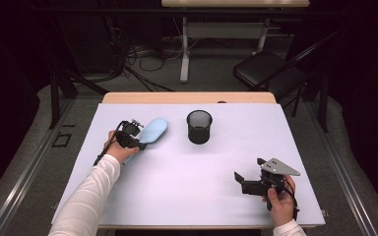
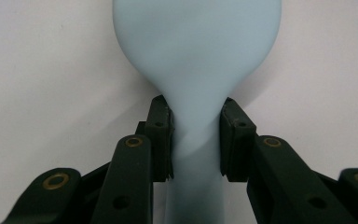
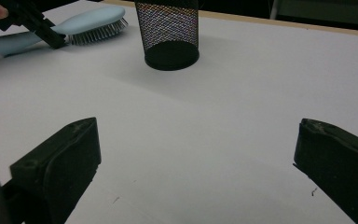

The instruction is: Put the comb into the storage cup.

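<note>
At the left of the high view, the left gripper [image 1: 140, 142] sits over the light blue hairbrush [image 1: 153, 130], which lies bristles-down on the white table [image 1: 187, 177], its head pointing toward the upper right of the frame. The left gripper view explains the choice of spot: the two black jaws press against the narrow neck of the hairbrush [image 2: 196, 93], just below where the oval head swells out, so the widening above the pads works as a stop and the brush is unlikely to slide through if lifted. Gripping there also keeps the weight of the head close to the jaws, which probably limits swinging. Moving right, near the centre of the high view, the black mesh cup [image 1: 199, 126] stands upright and open-mouthed, just beside the brush head, a likely place to stand the brush in. In the right gripper view the hairbrush [image 3: 74, 25] rests at upper left with its bristles against the table, and the mesh cup [image 3: 170, 32] stands to its right. At the lower right of the high view, the right gripper [image 1: 241, 179] is held low over the table, well apart from both things, its jaws spread wide with nothing between them, apparently parked out of the way.
</note>
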Motion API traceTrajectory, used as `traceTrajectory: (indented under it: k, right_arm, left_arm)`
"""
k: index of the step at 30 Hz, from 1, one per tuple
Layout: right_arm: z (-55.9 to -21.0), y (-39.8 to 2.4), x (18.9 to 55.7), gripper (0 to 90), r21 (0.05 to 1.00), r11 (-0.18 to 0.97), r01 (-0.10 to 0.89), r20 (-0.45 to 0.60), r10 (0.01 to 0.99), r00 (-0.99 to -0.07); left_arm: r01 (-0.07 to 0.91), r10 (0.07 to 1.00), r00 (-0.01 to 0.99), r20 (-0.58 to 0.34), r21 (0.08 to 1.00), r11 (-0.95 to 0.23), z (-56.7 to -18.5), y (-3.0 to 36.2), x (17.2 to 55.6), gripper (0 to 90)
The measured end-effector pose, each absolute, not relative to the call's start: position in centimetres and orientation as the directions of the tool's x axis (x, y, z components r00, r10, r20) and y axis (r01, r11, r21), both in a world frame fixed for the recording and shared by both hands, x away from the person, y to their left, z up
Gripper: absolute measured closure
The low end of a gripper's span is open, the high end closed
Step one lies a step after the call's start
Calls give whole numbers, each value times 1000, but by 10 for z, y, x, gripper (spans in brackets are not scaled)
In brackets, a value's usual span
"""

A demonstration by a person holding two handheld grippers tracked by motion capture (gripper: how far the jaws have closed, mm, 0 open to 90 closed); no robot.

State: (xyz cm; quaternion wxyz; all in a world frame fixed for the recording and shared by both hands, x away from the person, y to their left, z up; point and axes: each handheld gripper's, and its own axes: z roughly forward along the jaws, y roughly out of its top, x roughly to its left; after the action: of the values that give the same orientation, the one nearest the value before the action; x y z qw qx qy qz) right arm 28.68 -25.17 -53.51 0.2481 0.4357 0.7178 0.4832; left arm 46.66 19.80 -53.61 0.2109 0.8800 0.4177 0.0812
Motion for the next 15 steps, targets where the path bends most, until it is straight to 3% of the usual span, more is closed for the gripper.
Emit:
traceTrajectory:
  k: [15]
  right_arm:
    - [-535, -252, 287, 1, 909, 154, 387, 65, 865, -497]
  left_arm:
    - [705, 777, 627, -42, 455, -544, -535, 201, 466, 694]
